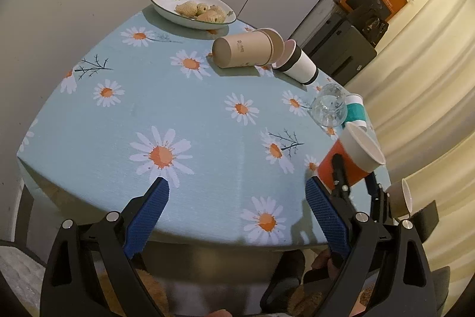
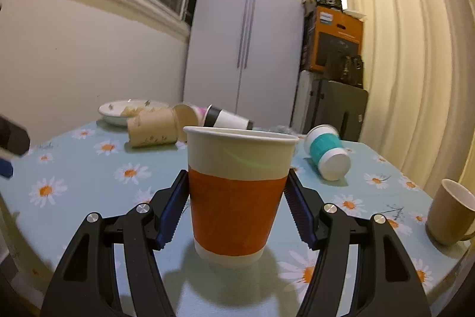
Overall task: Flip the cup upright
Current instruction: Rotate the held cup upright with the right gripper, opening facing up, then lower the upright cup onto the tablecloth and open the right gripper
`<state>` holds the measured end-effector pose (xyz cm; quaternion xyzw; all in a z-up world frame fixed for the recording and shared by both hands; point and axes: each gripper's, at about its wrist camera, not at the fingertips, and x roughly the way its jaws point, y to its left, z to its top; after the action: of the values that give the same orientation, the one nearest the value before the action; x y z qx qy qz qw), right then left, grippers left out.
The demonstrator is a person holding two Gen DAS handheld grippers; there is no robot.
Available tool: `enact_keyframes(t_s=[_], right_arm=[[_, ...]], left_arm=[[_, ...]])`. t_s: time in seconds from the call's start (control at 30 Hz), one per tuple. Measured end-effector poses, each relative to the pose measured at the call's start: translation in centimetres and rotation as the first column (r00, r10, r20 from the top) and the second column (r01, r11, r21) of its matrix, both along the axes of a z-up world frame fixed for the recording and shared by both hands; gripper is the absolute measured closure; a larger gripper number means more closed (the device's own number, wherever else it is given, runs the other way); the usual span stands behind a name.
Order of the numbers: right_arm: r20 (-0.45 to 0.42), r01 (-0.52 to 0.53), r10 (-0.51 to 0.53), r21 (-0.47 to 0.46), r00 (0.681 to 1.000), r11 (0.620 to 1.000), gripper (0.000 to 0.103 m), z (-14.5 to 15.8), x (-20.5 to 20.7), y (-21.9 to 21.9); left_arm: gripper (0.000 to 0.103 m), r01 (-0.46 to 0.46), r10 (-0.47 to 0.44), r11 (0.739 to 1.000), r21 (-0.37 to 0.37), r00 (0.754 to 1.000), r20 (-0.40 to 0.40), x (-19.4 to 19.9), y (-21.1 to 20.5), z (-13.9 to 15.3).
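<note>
An orange-and-cream paper cup (image 2: 237,195) stands upright on the daisy tablecloth (image 2: 89,183), mouth up. My right gripper (image 2: 237,186) has its blue pads against both sides of the cup. The same cup (image 1: 350,156) shows at the right of the left wrist view, with the right gripper's fingers (image 1: 338,171) around it. My left gripper (image 1: 237,192) is open and empty over the table's near edge.
Lying on their sides are a brown paper cup (image 1: 243,51), a black-and-white cup (image 1: 299,64), a teal-and-white cup (image 2: 326,153) and a clear glass (image 1: 328,107). A bowl of food (image 1: 193,8) sits at the far edge. A beige mug (image 2: 451,213) stands at the right.
</note>
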<state>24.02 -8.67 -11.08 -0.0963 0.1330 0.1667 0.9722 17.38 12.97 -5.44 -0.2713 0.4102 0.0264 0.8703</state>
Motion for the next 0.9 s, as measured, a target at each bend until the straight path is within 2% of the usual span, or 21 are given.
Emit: enact_keyframes(t_s=[0.2, 0.33, 0.53, 0.67, 0.77, 0.9], right_arm=[[-0.007, 0.001, -0.001, 0.012, 1.000, 1.000, 0.038, -0.2, -0.9, -0.3], [0.013, 0.003, -0.002, -0.025, 1.000, 1.000, 0.038, -0.4, -1.3, 0.0], [-0.018, 0.015, -0.016, -0.019, 1.000, 1.000, 0.037, -0.5, -1.2, -0.3], [-0.026, -0.004, 0.004, -0.012, 1.000, 1.000, 0.026, -0.4, -1.4, -0.4], [-0.037, -0.004, 0.004, 0.006, 0.999, 1.000, 0.012, 0.2, -1.6, -0.5], [-0.033, -0.003, 0.004, 0.024, 0.999, 1.000, 0.011, 1.3, -1.8, -0.7]], left_arm=[[0.012, 0.012, -0.012, 1.000, 0.003, 1.000, 0.007, 0.0, -0.3, 0.1], [0.012, 0.011, -0.011, 1.000, 0.002, 1.000, 0.004, 0.1, -0.2, 0.1], [0.012, 0.016, -0.016, 1.000, 0.010, 1.000, 0.007, 0.1, -0.2, 0.1], [0.012, 0.009, -0.009, 1.000, 0.015, 1.000, 0.005, 0.0, -0.2, 0.1], [0.012, 0.012, -0.012, 1.000, 0.016, 1.000, 0.009, 0.0, -0.3, 0.1], [0.012, 0.008, -0.008, 1.000, 0.016, 1.000, 0.011, -0.1, -0.2, 0.1]])
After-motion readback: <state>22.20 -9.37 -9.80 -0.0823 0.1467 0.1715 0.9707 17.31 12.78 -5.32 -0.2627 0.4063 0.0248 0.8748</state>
